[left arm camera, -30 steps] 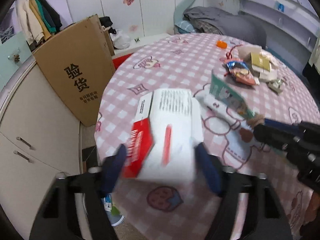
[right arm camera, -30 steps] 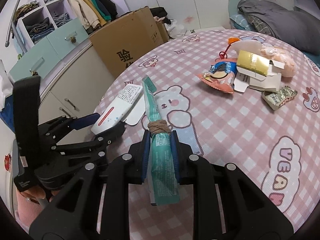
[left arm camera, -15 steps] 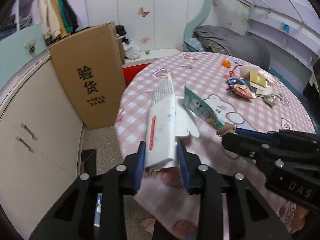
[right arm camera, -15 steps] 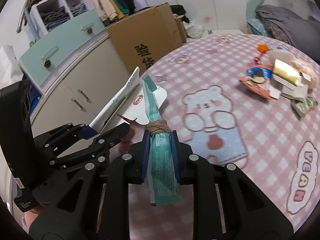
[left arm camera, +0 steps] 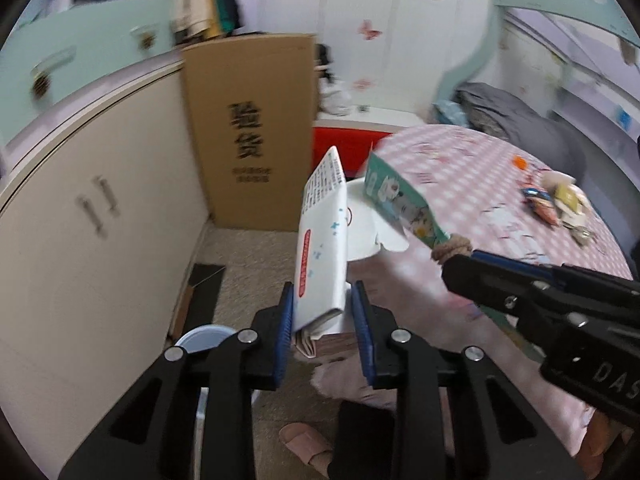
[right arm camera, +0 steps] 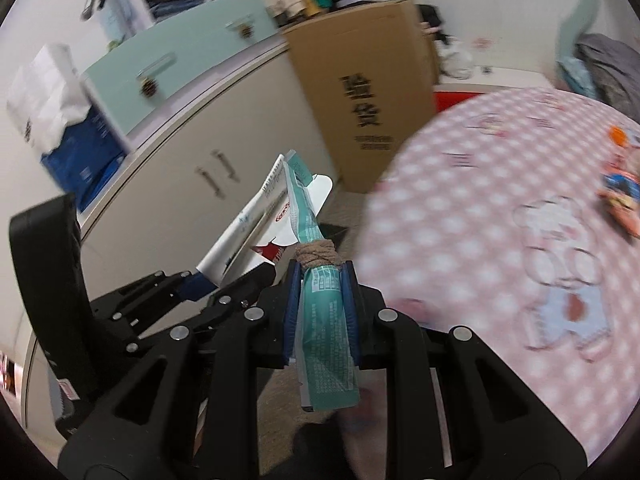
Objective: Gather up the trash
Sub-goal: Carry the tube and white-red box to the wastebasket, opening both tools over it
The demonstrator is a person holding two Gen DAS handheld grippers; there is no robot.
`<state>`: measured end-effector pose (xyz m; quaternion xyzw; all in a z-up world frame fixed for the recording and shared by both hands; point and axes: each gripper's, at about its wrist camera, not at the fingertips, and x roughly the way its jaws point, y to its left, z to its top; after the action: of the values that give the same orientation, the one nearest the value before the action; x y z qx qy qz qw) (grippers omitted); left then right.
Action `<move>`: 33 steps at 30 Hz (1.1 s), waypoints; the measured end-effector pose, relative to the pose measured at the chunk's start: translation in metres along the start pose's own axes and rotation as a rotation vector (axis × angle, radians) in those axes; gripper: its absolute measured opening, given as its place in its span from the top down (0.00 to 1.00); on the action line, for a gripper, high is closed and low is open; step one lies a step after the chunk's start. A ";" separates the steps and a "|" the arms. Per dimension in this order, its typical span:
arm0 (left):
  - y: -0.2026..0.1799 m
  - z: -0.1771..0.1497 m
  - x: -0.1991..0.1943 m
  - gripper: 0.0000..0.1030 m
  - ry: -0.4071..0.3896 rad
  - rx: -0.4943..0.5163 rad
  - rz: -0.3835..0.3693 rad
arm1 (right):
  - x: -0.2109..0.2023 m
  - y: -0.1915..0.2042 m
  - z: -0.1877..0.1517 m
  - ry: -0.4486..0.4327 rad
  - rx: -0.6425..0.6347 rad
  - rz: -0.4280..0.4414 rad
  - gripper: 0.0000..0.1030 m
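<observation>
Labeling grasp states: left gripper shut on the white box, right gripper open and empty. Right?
Not quite. The left gripper is shut on the white box, but the right gripper is shut on a teal packet, as the right wrist view shows.

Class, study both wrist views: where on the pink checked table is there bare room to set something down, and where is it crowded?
Free: the wide stretch of the table around the printed bear, between the near edge and the wrapper pile. Crowded: that far-right pile of packets, and the space off the table's edge where both grippers hold trash.
</observation>
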<state>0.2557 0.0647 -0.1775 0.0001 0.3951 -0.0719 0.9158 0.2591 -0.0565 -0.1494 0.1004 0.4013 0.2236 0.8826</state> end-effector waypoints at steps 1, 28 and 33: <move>0.009 -0.003 -0.001 0.73 0.003 -0.015 0.016 | 0.008 0.009 0.001 0.007 -0.016 0.011 0.80; 0.211 -0.077 0.016 0.73 0.120 -0.434 0.346 | 0.163 0.113 -0.023 0.155 -0.138 0.089 0.31; 0.208 -0.074 0.020 0.72 0.118 -0.430 0.325 | 0.157 0.108 -0.024 0.143 -0.134 0.069 0.30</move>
<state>0.2428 0.2717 -0.2550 -0.1268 0.4486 0.1619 0.8698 0.2982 0.1134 -0.2305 0.0388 0.4435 0.2867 0.8483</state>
